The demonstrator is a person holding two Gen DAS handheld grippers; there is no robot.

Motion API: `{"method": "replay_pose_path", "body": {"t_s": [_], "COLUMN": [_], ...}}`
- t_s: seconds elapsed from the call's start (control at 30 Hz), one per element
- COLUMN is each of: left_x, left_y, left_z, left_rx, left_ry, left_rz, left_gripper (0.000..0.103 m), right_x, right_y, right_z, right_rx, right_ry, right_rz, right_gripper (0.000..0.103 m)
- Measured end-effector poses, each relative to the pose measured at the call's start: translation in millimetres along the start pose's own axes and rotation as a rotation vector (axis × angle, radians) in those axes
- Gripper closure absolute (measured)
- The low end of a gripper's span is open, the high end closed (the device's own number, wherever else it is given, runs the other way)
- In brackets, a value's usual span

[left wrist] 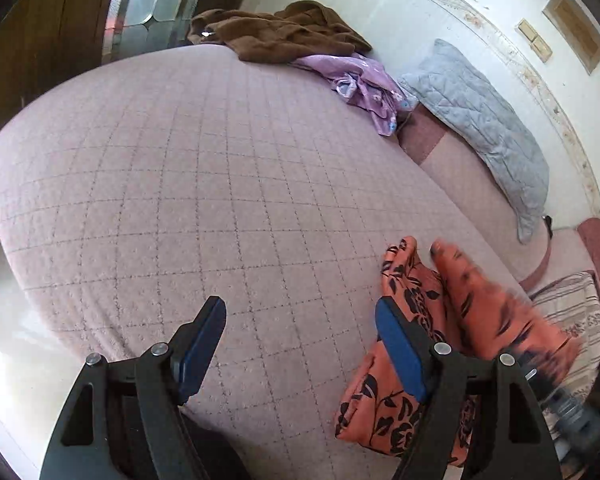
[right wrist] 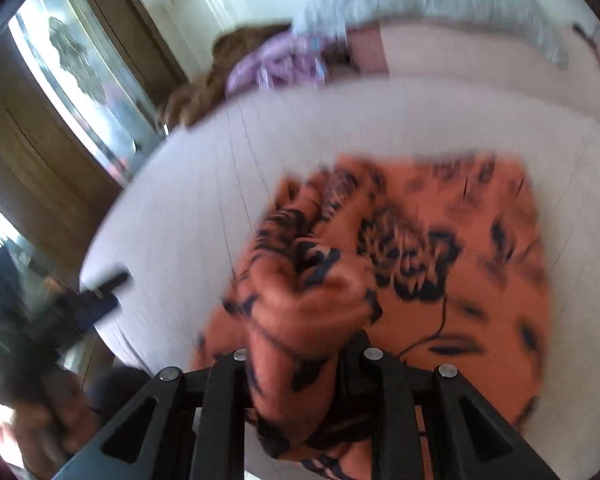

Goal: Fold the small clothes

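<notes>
Left wrist view: left gripper (left wrist: pixel 300 344) is held wide open, empty. Brown garment (left wrist: pixel 284 32), purple garment (left wrist: pixel 360 80) lie at upper centre. Orange floral garment (right wrist: pixel 440 264) is clamped in right gripper (right wrist: pixel 304 356).

Both wrist views look down along their fingers, close over the bed (left wrist: pixel 180 184), sharing the orange floral garment (right wrist: pixel 440 248).

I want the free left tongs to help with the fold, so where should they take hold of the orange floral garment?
Probably the near corner of the orange floral garment, lying flat on the pink checked bedspread. Come in from the left over bare bedspread: the left tongs are open beside it, and the right tongs already hold a bunched fold on its far side.
</notes>
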State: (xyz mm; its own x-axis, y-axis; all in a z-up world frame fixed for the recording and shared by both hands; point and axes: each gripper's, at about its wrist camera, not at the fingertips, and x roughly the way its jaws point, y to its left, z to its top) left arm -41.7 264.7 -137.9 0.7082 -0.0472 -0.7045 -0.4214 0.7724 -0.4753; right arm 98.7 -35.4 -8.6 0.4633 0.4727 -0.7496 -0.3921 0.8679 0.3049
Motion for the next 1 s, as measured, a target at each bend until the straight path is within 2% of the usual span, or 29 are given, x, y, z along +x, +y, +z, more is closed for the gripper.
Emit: {"method": "replay_pose_path", "body": {"t_s": [0.1,0.17,0.23,0.27,0.3,0.33,0.4,0.43,0.53,0.57,0.77,1.0], "left_x": [-4,-5,-6,-9,-7,-4,-2,-2,-1,1,15,9], "left_y": [-8,-15,-22,-24,-27,-30,-39,-44,-61,-68,-99,-130], "left_z": [-1,-1,0,-2,-1,-1,-3,-4,-12,-16,-37,-53], "left_rx": [0.018,0.045,0.067,0.081,0.087,0.096,0.114,0.124,0.171,0.198,0.295,0.369], "left_ry": [-0.011,-0.006,0.005,0.013,0.017,0.022,0.041,0.049,0.081,0.098,0.169,0.177], "left_rz": [-0.037,-0.049,-0.063,-0.08,-0.091,-0.105,-0.116,-0.13,-0.178,-0.168,-0.145,-0.133], "left_gripper": [0.026,0.026,0.026,0.026,0.026,0.025,0.025,0.025,0.025,0.025,0.025,0.025], "right_x": [-13,11,53,67,65,60,55,52,42,36,-19,-50], "right_y": [10,26,31,28,26,26,23,23,31,27,-23,-67], "right_z": [10,-1,-23,-32,-34,-34,-33,-35,-49,-55,-84,-108], "right_rx": [-0.014,-0.043,-0.076,-0.067,-0.054,-0.044,-0.018,-0.02,-0.067,-0.053,0.115,0.224], "right_ry": [-0.046,0.009,0.119,0.144,0.104,0.076,0.081,0.081,0.064,0.052,-0.046,-0.09], "right_rz": [0.015,0.018,0.018,0.014,0.028,0.046,0.135,0.176,0.167,0.184,0.233,0.239], "right_gripper": [0.081,0.08,0.077,0.075,0.071,0.066,0.026,0.023,0.023,0.023,0.023,0.023]}}
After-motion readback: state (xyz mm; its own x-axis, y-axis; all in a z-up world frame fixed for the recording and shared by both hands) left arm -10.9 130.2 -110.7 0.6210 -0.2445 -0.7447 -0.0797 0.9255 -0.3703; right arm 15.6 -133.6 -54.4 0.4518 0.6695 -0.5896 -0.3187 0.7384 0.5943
